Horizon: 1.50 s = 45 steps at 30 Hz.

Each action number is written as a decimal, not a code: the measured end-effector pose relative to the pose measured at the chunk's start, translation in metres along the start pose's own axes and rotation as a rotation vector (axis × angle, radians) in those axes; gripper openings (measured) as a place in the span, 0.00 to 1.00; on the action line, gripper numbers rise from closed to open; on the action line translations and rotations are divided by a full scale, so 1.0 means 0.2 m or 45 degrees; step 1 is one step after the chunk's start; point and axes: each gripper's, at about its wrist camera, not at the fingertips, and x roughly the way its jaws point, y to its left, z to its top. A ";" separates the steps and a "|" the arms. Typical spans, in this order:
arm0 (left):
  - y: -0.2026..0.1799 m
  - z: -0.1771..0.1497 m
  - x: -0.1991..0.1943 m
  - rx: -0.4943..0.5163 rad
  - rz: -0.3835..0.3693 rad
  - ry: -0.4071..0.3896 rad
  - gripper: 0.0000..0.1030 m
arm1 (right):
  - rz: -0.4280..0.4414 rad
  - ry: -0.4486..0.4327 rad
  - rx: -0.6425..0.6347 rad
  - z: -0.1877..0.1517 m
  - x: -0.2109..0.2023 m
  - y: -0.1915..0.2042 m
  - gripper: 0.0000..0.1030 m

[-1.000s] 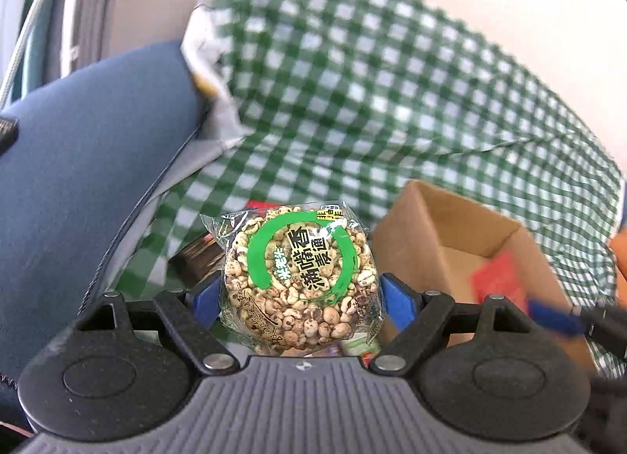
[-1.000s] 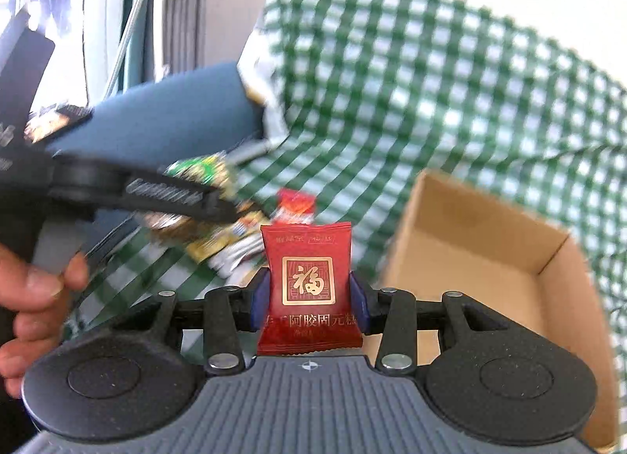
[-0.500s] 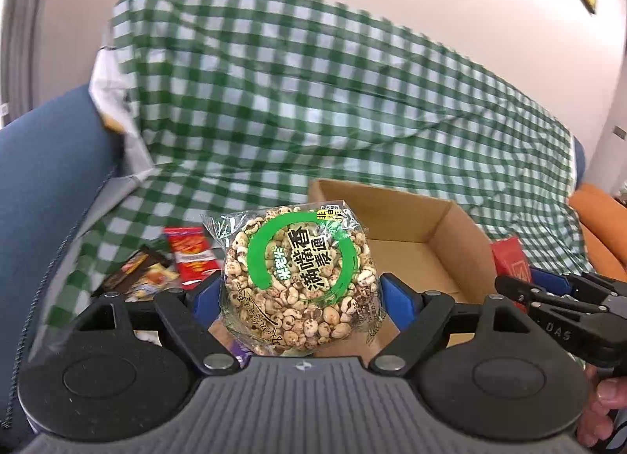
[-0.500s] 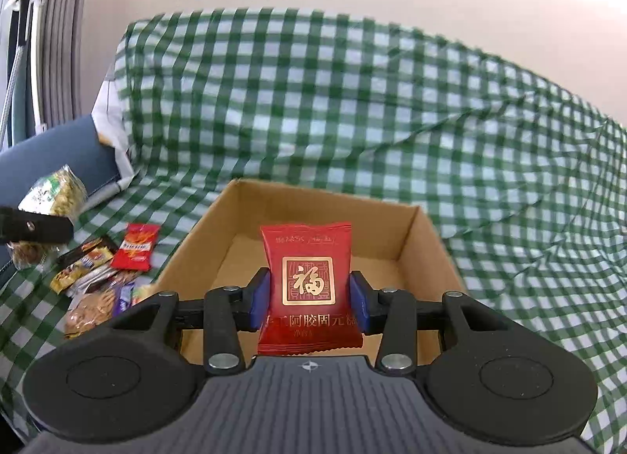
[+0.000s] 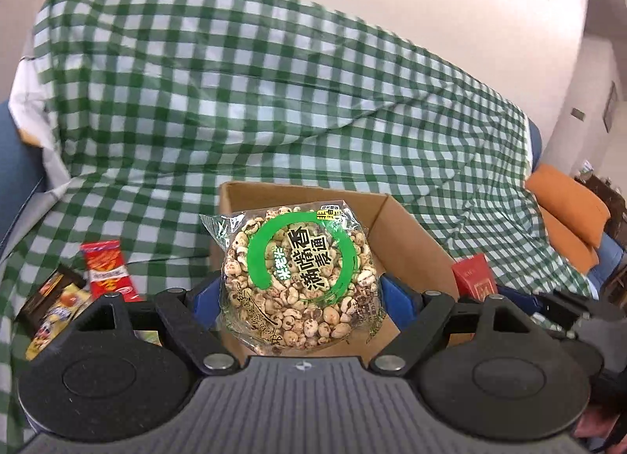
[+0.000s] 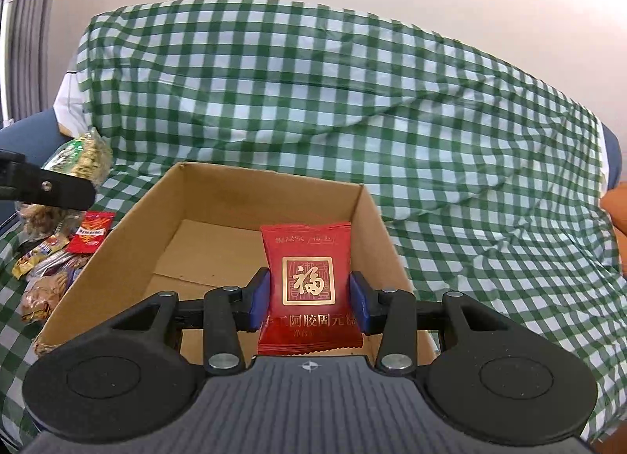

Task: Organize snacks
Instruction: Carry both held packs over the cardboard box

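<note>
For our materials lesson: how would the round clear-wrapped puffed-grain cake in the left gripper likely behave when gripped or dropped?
The round clear-wrapped puffed-grain cake probably feels light, being airy puffed kernels. It looks stiff, standing upright between the left gripper fingers without sagging. It is likely brittle, and its glossy film may slip.

Puffed-grain pack (image 5: 299,277), green ring: 满嘴香麦通
Red sachet (image 6: 309,285), gold seal: 福
Red sachet, bottom line: 阿胶固元糕, first characters unclear
</note>
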 end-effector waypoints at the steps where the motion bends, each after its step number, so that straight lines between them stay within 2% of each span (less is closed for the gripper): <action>1: -0.02 -0.03 0.01 0.040 -0.005 -0.014 0.84 | -0.005 0.000 0.008 0.00 0.00 0.00 0.43; 5: -0.07 -0.15 0.01 0.133 -0.023 -0.006 0.84 | -0.024 0.001 0.021 0.00 0.01 0.00 0.44; 9: -0.11 -0.18 0.02 0.182 -0.050 -0.031 0.84 | -0.030 0.005 0.022 0.00 0.03 0.01 0.44; 18: -0.09 -0.16 0.08 0.075 -0.066 0.009 0.84 | -0.038 0.012 0.026 0.00 0.06 0.00 0.44; 45: -0.10 -0.16 0.08 0.094 -0.089 -0.009 0.84 | -0.069 0.030 0.025 0.00 0.06 -0.03 0.44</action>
